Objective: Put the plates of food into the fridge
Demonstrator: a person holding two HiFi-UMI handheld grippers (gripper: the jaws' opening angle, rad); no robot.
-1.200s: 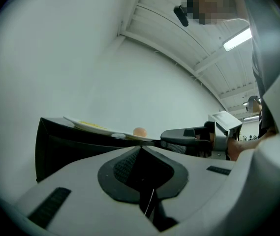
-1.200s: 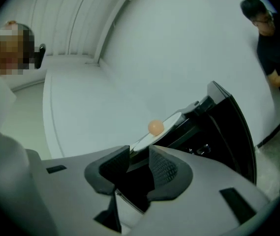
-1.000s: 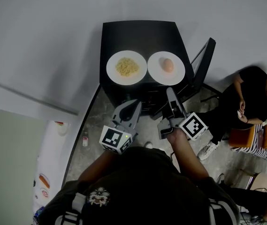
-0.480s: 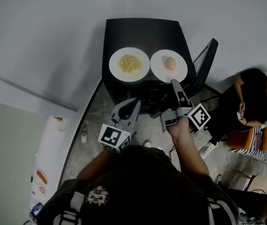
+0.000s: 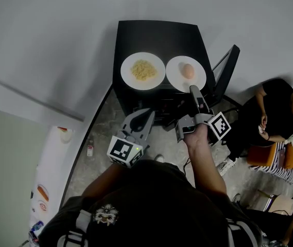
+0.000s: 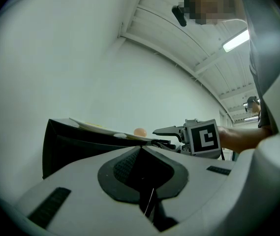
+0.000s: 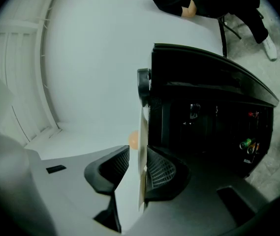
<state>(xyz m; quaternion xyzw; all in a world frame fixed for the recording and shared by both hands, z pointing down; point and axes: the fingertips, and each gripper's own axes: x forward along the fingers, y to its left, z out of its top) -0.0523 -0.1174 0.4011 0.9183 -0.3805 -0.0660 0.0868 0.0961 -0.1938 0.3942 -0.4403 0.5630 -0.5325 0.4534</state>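
Note:
Two white plates sit side by side on a black table (image 5: 156, 35). The left plate (image 5: 142, 70) holds yellow noodles; the right plate (image 5: 186, 73) holds an orange-pink egg-shaped food (image 5: 187, 70). My right gripper (image 5: 193, 90) reaches that plate's near edge. In the right gripper view the rim (image 7: 142, 132) stands edge-on between the jaws of the right gripper (image 7: 137, 154), which are closing; it lies against one pad, with a gap to the other. My left gripper (image 5: 147, 114) hangs below the table front, shut and empty (image 6: 140, 154).
A black chair (image 5: 225, 73) stands at the table's right side. A person (image 5: 272, 109) sits further right. A white appliance with stickers (image 5: 51, 174) is at lower left, and a small bottle (image 5: 90, 149) stands on the floor beside it.
My right gripper has moved forward and up to the egg plate's near rim. The left gripper has stayed about where it was.

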